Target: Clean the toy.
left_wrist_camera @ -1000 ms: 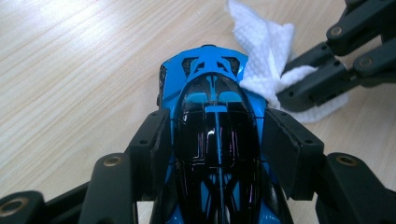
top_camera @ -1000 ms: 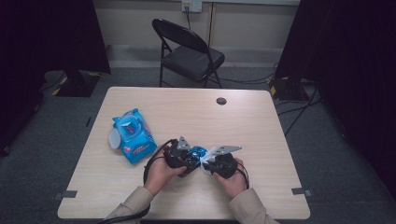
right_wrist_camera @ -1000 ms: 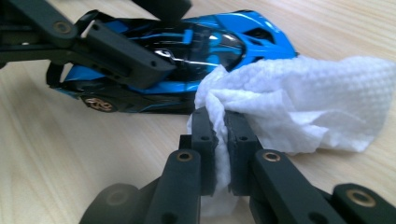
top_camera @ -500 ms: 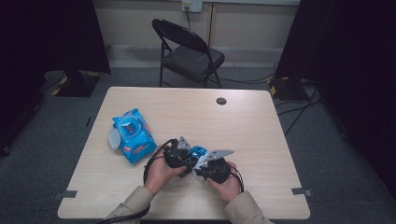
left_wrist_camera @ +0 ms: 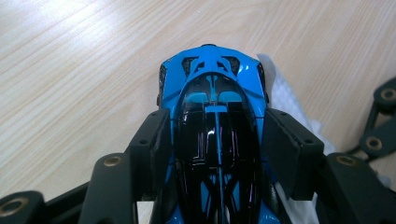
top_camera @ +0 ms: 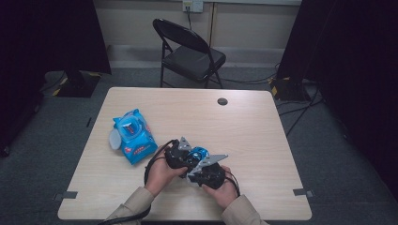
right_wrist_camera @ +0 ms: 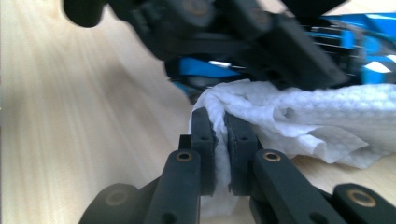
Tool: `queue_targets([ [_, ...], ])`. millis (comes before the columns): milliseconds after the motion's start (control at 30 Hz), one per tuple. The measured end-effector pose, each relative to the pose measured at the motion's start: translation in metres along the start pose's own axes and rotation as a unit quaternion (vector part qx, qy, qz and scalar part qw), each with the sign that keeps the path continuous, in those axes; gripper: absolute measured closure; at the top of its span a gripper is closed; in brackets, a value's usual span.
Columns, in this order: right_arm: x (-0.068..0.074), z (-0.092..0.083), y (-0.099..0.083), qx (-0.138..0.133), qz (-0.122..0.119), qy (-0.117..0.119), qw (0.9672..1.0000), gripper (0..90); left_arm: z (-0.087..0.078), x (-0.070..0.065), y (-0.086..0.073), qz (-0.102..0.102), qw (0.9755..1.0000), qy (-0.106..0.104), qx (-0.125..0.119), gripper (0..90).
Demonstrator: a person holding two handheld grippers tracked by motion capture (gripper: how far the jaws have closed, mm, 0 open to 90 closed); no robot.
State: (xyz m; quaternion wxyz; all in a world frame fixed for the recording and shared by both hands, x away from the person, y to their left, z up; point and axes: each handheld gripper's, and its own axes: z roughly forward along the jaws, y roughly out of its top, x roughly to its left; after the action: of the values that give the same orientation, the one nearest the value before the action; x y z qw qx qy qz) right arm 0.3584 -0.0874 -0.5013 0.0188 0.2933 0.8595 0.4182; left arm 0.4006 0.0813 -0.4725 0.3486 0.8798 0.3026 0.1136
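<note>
the light wood table (top_camera: 263,140) stands on grey carpet, with a black folding chair (top_camera: 190,54) beyond its far edge and dark curtains to both sides. a blue wipes pack (top_camera: 133,136) lies on the table to the left of the toy car. the toy car (left_wrist_camera: 212,126), blue and black, sits near the table's front edge, clamped by its sides between the jaws of the left gripper (left_wrist_camera: 215,133). the right gripper (right_wrist_camera: 220,128) is just beside the car's right side, its jaws clenched on a white wipe (right_wrist_camera: 299,119) that touches the car. both forearms enter from the near edge, hands close together around the car.
</note>
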Motion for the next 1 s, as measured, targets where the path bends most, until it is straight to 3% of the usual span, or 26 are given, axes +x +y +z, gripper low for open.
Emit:
queue_targets([
  [533, 0.014, 0.007, 0.002, 0.006, -0.011, 0.034, 0.9993, 84.3, 0.000, -0.001, -0.001, -0.001, 1.0000, 0.002, -0.003, 43.3],
  [767, 0.011, -0.008, 0.008, -0.005, -0.012, 0.049, 0.9987, 84.4, -0.001, 0.000, -0.004, -0.007, 0.9999, 0.000, -0.011, 43.4],
  [1000, 0.000, -0.029, 0.011, -0.010, 0.001, 0.042, 0.9991, 84.4, -0.003, 0.002, -0.006, -0.013, 0.9997, -0.005, -0.018, 43.7],
])
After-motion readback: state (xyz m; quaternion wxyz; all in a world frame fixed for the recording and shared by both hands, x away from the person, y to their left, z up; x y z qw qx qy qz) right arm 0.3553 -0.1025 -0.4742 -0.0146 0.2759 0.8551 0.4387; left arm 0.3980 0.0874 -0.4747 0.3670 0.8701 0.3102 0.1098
